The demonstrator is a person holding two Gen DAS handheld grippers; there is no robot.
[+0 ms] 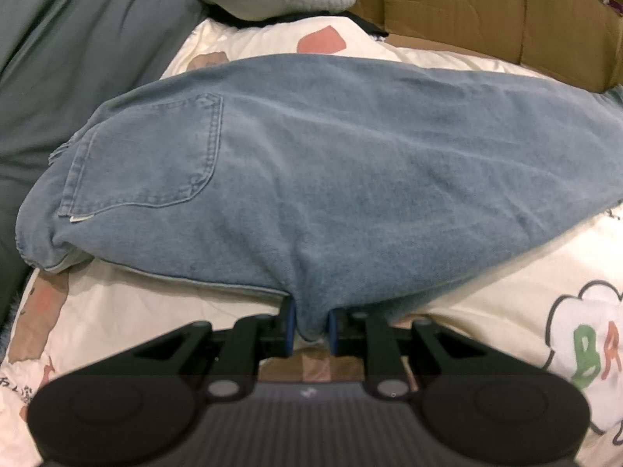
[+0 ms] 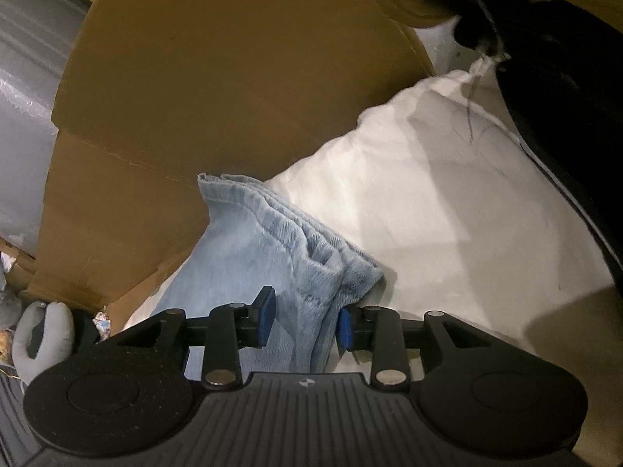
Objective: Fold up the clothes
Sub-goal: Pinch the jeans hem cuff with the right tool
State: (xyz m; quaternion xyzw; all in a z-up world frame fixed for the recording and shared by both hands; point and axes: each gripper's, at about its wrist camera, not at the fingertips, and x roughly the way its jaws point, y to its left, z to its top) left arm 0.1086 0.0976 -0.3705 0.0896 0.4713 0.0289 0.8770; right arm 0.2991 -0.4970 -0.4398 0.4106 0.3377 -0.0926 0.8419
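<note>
On the printed quilt (image 1: 128, 311) lie jeans (image 1: 331, 163), lengthwise. Left gripper (image 1: 310, 325) clamps the near fold edge, likely anchoring it. Right gripper (image 2: 301, 321) straddles the hem (image 2: 296, 237) unclenched, seemingly regrasping for folding.

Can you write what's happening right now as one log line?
left claw: pinching jeans | right claw: open around hem | fold: not done

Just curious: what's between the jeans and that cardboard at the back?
In the left wrist view, a strip of cream printed bedding lies between the jeans and the cardboard.
</note>
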